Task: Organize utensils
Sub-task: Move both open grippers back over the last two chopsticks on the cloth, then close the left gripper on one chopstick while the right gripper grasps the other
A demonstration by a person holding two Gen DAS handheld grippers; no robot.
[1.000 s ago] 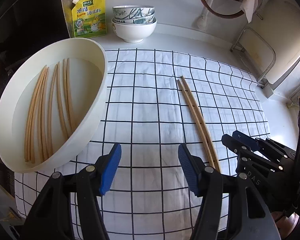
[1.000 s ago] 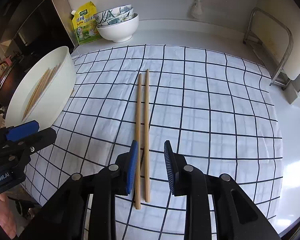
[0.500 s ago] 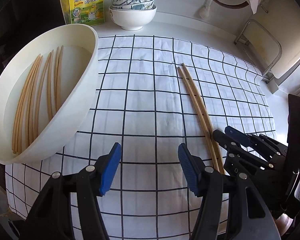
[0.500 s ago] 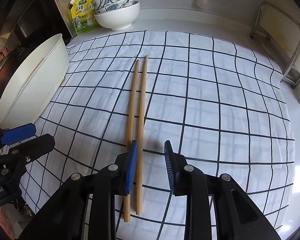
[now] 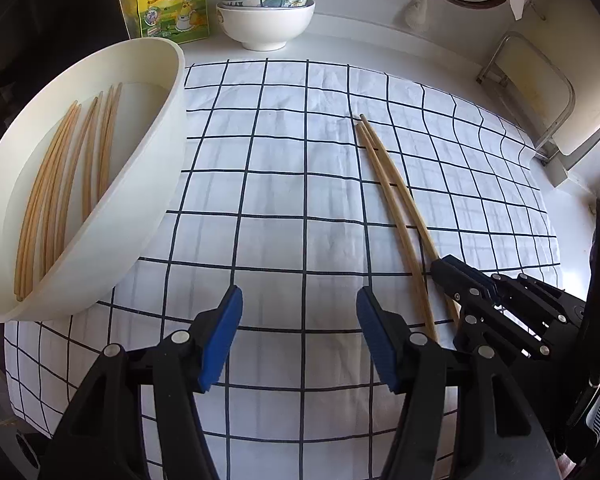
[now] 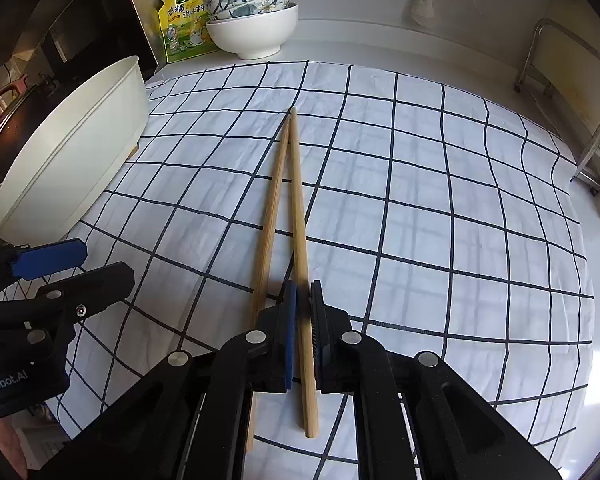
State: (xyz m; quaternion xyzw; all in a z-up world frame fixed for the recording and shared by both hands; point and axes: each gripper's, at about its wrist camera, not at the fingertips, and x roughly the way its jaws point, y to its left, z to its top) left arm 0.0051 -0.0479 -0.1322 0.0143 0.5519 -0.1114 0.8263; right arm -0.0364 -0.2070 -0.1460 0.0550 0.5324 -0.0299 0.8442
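chopstick clamped in right gripper; second chopstick beside; left gripper spread, empty.

The left gripper hangs over the checked cloth with its blue-padded fingers wide apart and nothing between them. To the left, a white tub sits tilted on the cloth's edge, holding several chopsticks. To the right, two loose chopsticks lie on the cloth, close together at their far tips. The right gripper sits over their near ends. On the far worktop, stacked bowls stand beside a yellow seasoning pouch.
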